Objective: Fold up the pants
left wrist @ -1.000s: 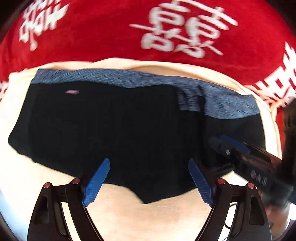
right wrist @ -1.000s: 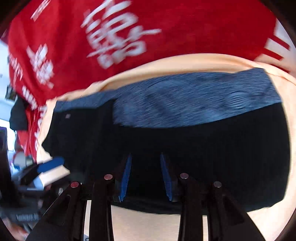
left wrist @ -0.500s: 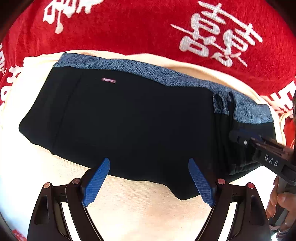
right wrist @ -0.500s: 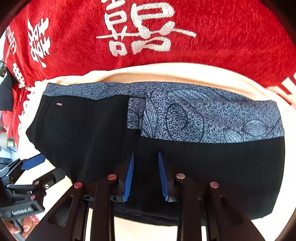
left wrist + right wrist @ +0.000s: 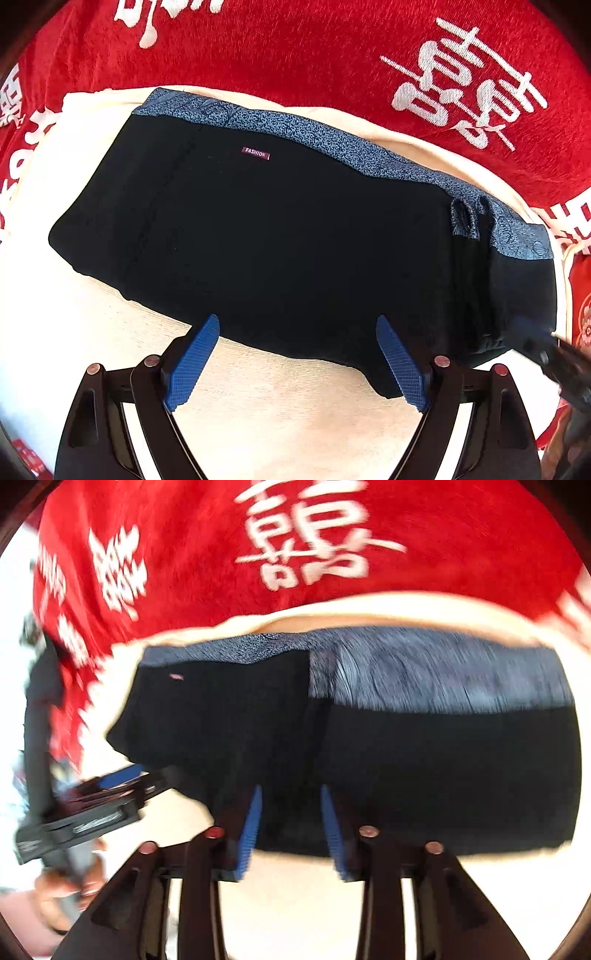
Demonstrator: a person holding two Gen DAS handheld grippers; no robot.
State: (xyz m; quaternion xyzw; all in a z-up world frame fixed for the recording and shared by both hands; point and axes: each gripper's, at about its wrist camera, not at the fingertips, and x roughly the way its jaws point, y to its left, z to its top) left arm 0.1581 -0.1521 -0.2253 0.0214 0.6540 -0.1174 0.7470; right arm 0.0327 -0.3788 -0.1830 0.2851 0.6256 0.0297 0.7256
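Observation:
Black pants [image 5: 295, 229] with a blue patterned waistband [image 5: 332, 144] and a small label [image 5: 255, 153] lie folded on a cream cloth [image 5: 295, 424]. My left gripper [image 5: 297, 325] hangs open over the pants' near edge, nothing between its blue pads. The right wrist view is blurred by motion. There my right gripper [image 5: 291, 794] hovers over the near edge of the pants [image 5: 443, 768], by a fold line. Its jaws are opening, and black cloth shows behind the gap without the pads pressing on it. It shows as a dark blur [image 5: 543, 350] at the right edge of the left wrist view.
A red blanket [image 5: 295, 55] with white characters lies under the cream cloth and beyond it. In the right wrist view the left gripper [image 5: 110, 786] is at the left, held by a hand [image 5: 62, 897]. Bare cream cloth [image 5: 295, 904] runs along the near side.
The right gripper's jaws narrowed, then widened, and it lifted away from the pants. The left gripper shifted left along the near edge. The pants lie as before.

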